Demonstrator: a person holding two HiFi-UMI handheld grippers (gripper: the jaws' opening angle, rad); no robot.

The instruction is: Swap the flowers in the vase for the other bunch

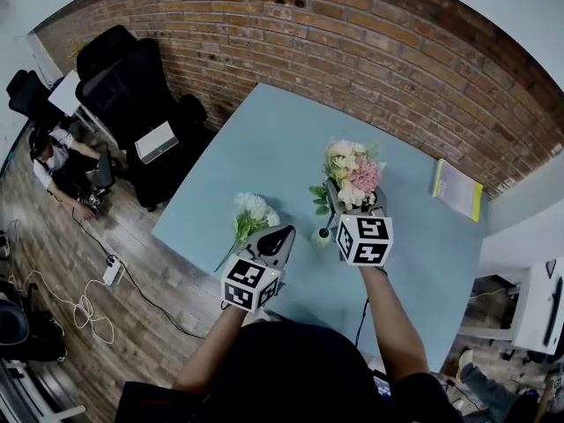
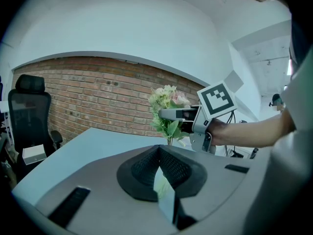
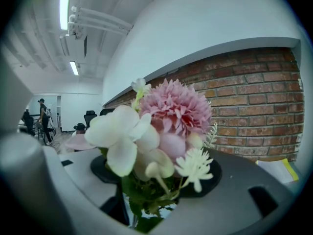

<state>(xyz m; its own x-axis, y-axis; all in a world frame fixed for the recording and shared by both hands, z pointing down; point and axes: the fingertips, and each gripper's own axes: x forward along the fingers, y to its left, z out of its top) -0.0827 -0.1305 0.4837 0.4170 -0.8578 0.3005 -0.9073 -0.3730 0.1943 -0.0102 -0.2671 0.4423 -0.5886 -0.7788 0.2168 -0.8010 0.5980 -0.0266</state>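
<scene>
Step in hand, as it reads: pink-and-white flower bunch [image 1: 352, 171] being worked at the small pale round vase [image 1: 322, 235] — keep your stems upright and travel straight along the vase's axis, slowly, since so light a vase would likely tip under a sideways drag. Tools: right gripper [image 1: 355, 203], jaws part-way apart and clamped on the bunch's green stems just under the blooms; left gripper [image 2: 159, 153], jaws pressed together, free to steady the vase. Position: vase at the foot of the held stems, just beside your right gripper — whether the stems sit inside it cannot be told. White flower bunch [image 1: 252, 211] lies on the light blue table [image 1: 264, 139], just beside the left gripper.
</scene>
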